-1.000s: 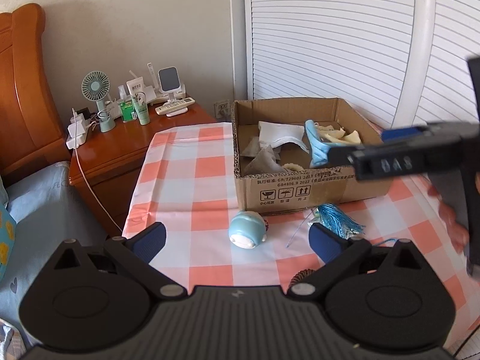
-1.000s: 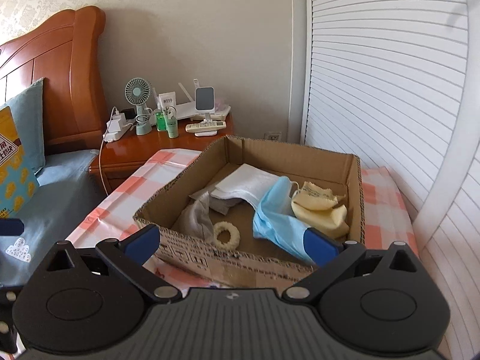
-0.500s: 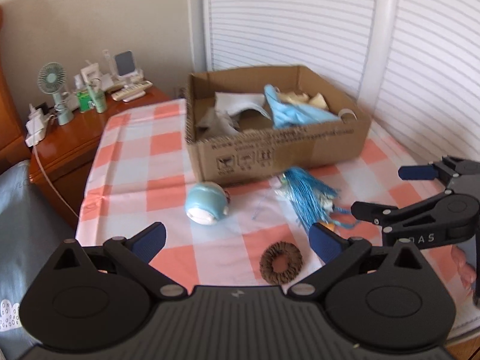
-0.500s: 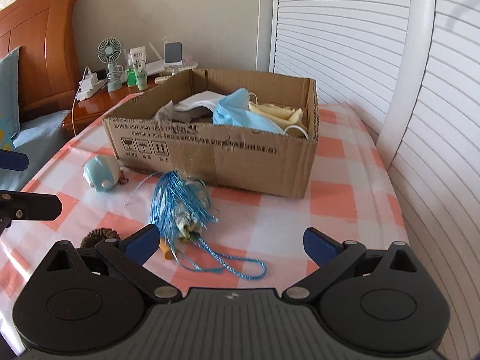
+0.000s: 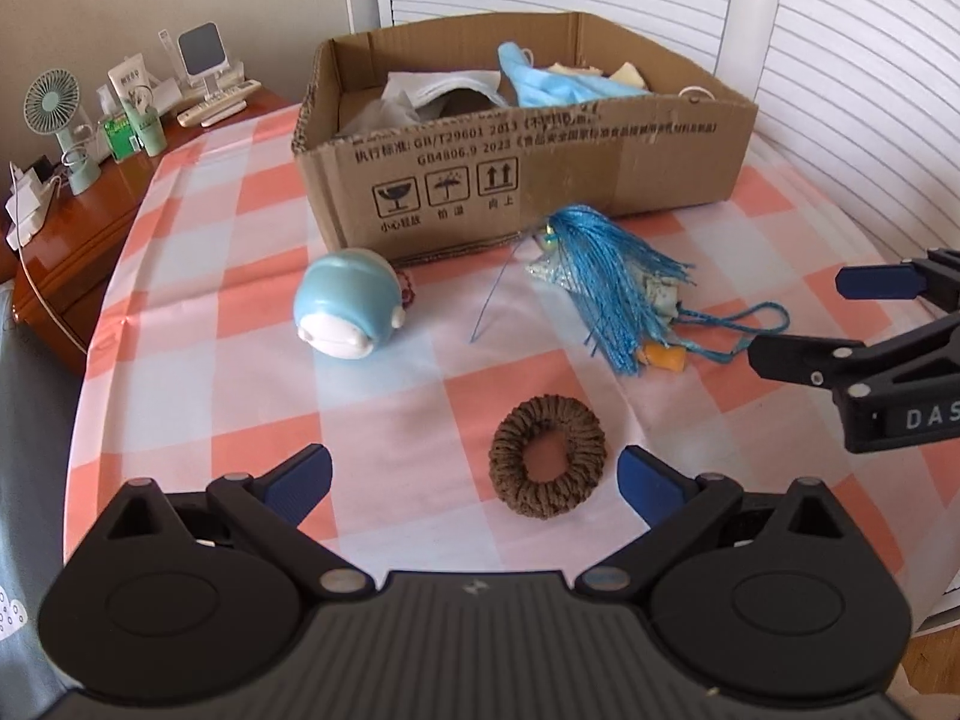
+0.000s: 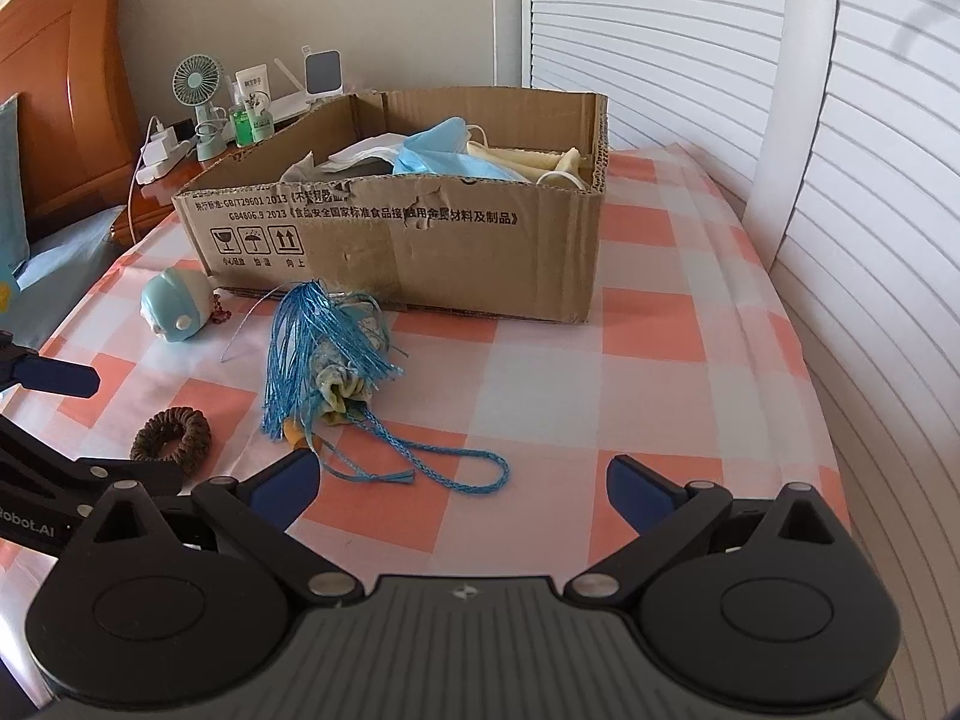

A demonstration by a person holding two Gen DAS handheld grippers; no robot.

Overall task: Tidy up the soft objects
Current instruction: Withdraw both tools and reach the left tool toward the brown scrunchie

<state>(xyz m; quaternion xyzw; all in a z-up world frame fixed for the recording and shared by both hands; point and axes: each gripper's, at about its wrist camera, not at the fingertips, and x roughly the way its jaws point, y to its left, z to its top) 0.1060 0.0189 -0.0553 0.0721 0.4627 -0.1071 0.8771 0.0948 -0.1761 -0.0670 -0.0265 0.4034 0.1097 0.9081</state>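
A brown hair scrunchie (image 5: pixel 546 456) lies on the checked tablecloth between the open fingers of my left gripper (image 5: pixel 474 480); it also shows in the right wrist view (image 6: pixel 172 433). A blue tassel pouch with a cord (image 5: pixel 612 276) lies in front of the cardboard box (image 5: pixel 540 180), and shows in the right wrist view (image 6: pixel 327 342). A round light-blue toy (image 5: pixel 347 312) sits left of it. The box holds a blue mask (image 6: pixel 441 150), white cloth and yellow items. My right gripper (image 6: pixel 459 489) is open and empty, low over the cord's loop.
A wooden nightstand (image 5: pixel 78 204) at the left holds a small fan (image 5: pixel 53 105), bottles, a charger and a remote. White slatted doors (image 6: pixel 870 180) stand behind and to the right. A bed with a wooden headboard (image 6: pixel 66 60) is at the left.
Both grippers have come down and closer to the table. My left gripper now has the scrunchie between its open fingers. My right gripper has neared the tassel's cord.
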